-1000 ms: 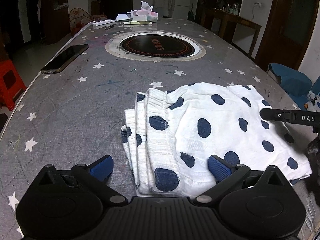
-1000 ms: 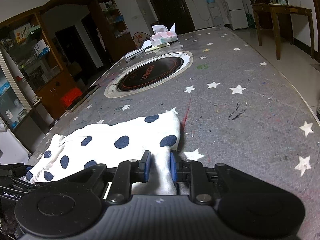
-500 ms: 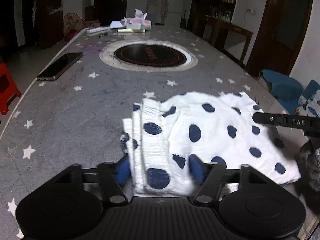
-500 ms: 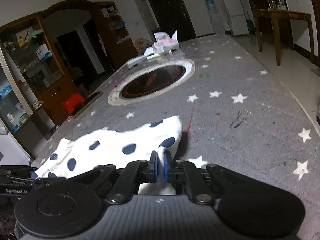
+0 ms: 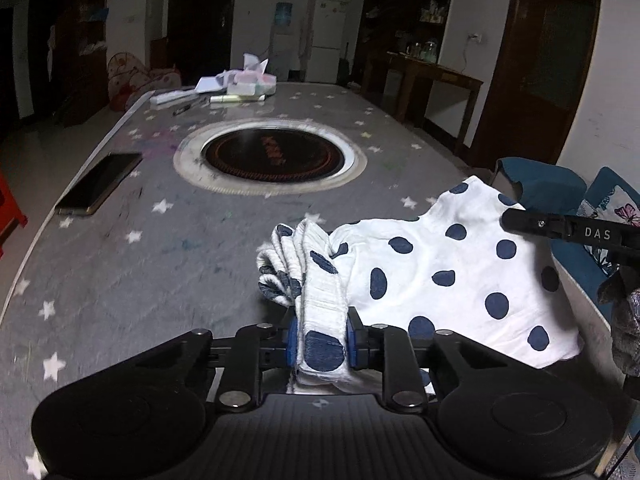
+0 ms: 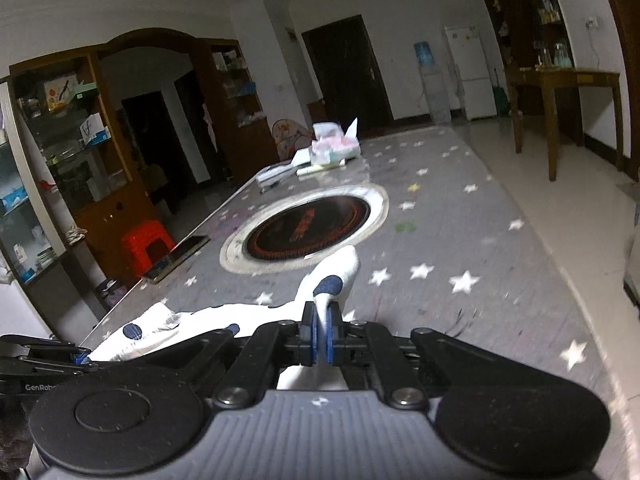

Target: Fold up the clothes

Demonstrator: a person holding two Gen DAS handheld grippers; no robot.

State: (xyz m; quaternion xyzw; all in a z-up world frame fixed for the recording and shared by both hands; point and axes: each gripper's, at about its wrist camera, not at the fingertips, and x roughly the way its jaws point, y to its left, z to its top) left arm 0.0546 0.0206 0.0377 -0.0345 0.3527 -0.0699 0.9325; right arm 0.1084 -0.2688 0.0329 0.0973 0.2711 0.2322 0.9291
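Both grippers, left (image 5: 321,336) and right (image 6: 320,338), are clamped on the dotted garment (image 5: 440,272), lifted near the hob (image 5: 270,156). The right one pinches a thin corner; it could slip free and spoil the fold.

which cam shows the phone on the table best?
Left wrist: the phone lies fully visible, unobstructed, near the table's left edge. Right wrist shows only a dark, blurred sliver of it at the table edge.
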